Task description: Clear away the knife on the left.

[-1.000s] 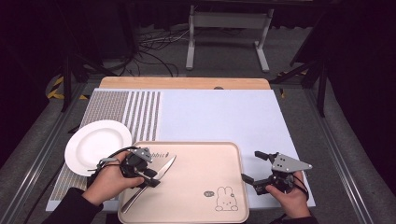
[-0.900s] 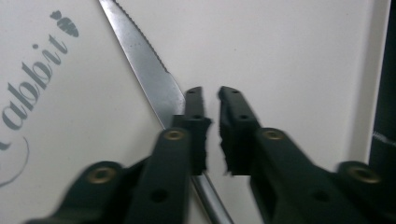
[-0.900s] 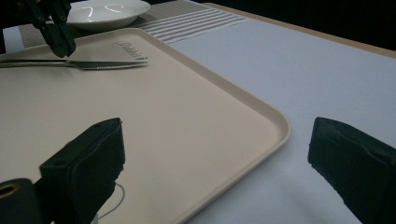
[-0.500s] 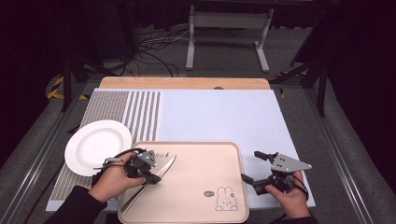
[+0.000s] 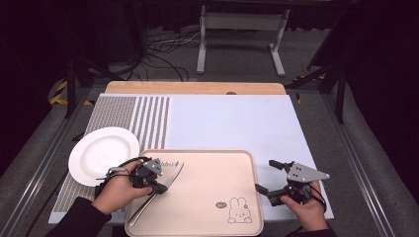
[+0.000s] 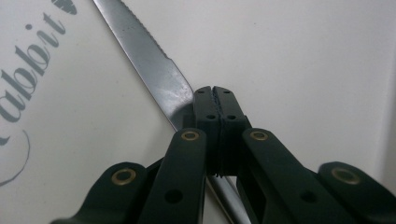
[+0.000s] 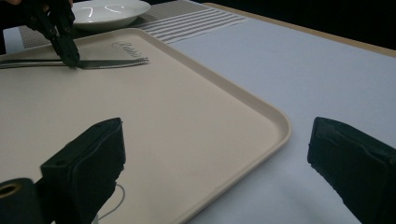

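The left hand-held gripper (image 5: 159, 187) was pressed together beside the knife (image 6: 154, 70) near the tray's (image 5: 247, 163) left edge, seemingly to nudge it; the right hand-held gripper (image 5: 269, 177) waited spread apart at the tray's right edge.

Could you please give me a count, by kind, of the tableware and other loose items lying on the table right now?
Plates: 1, the white plate
Trays: 1, the beige tray
Knives: 1, the knife on the tray
Forks: 1, the fork beside it
Total: 4

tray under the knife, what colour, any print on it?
Beige rectangular tray, with a small rabbit drawing near its front edge; clearest in the high view.
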Available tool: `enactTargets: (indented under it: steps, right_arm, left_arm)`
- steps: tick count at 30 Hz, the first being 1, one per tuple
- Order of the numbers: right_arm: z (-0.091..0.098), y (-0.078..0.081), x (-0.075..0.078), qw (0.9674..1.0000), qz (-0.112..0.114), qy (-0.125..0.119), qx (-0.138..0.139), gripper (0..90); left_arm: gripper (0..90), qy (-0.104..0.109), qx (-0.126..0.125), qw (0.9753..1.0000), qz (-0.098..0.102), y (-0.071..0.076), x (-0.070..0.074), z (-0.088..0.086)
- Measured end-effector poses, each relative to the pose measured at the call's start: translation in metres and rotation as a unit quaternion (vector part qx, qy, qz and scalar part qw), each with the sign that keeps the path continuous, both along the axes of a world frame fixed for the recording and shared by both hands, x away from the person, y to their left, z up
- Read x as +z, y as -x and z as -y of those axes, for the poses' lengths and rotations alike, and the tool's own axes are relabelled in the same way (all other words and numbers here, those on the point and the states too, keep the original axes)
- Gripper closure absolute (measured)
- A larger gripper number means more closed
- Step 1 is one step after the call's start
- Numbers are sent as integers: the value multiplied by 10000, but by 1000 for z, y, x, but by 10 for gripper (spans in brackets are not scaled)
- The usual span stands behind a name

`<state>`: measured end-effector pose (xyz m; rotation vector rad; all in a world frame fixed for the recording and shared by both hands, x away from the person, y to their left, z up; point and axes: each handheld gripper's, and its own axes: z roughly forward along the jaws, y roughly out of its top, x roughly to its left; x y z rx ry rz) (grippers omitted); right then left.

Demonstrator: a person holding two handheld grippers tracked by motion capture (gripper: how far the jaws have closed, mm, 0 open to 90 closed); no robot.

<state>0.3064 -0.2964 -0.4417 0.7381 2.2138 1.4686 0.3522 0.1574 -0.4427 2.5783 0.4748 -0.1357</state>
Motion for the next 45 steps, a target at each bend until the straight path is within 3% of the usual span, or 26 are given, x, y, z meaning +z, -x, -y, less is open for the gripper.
enactTargets:
  steps: [12,37,45]
  right_arm:
    - [0,0,0,10000,7,20,-8,50]
    - [-1,0,-1,10000,-18,49,-6,50]
    - [-1,0,-2,10000,-26,71,-6,49]
  left_arm:
    - [900,-126,156,9998,-5,-1,-1,-11]
    - [900,-165,494,9986,-76,0,-1,-36]
    - [900,-90,560,9983,-120,0,-2,-42]
